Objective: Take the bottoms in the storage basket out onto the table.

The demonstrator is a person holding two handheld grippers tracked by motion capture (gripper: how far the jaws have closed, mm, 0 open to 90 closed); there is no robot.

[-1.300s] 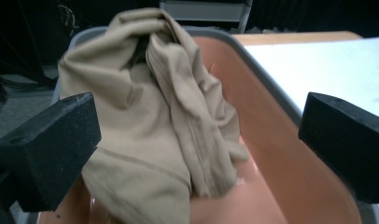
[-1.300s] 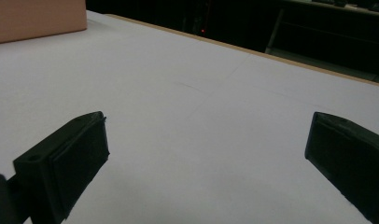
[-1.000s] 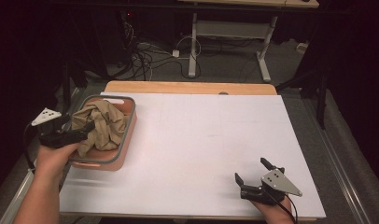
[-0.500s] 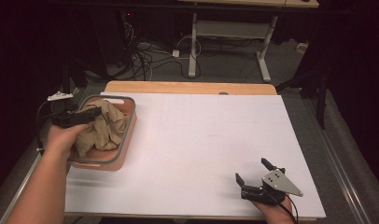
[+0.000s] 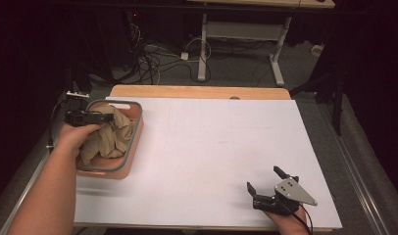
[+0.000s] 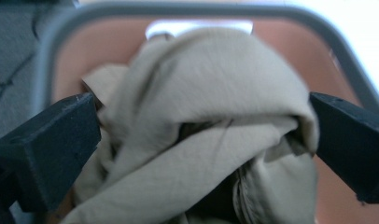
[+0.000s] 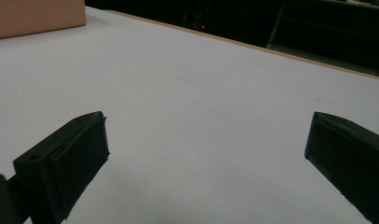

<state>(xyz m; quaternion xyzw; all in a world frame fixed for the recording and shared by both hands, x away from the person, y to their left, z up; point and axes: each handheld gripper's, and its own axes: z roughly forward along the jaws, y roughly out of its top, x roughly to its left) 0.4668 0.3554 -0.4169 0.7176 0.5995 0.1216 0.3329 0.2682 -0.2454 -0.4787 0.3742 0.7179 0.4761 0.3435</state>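
A crumpled beige cloth (image 5: 113,138) fills a salmon basket with a grey rim (image 5: 134,105) at the table's left edge. My left gripper (image 5: 108,117) hovers over the basket's far half, pointing right, and is open. In the left gripper view its jaws stand wide on either side of the cloth (image 6: 211,116), with the basket's grey rim (image 6: 178,9) behind; the left gripper (image 6: 205,115) has no closed hold on it. My right gripper (image 5: 263,178) rests open near the front right edge of the white table (image 5: 211,142), with nothing between its fingers (image 7: 80,149).
The basket's side (image 7: 38,16) shows far off at the top left of the right gripper view. A wooden strip (image 5: 197,92) runs along the table's far edge. Behind it are cables and desk legs (image 5: 203,44) on the floor. A metal rail (image 5: 356,176) borders the right side.
My left gripper has moved away from the person and a little to the right, onto the far part of the cloth. The right gripper has stayed still.
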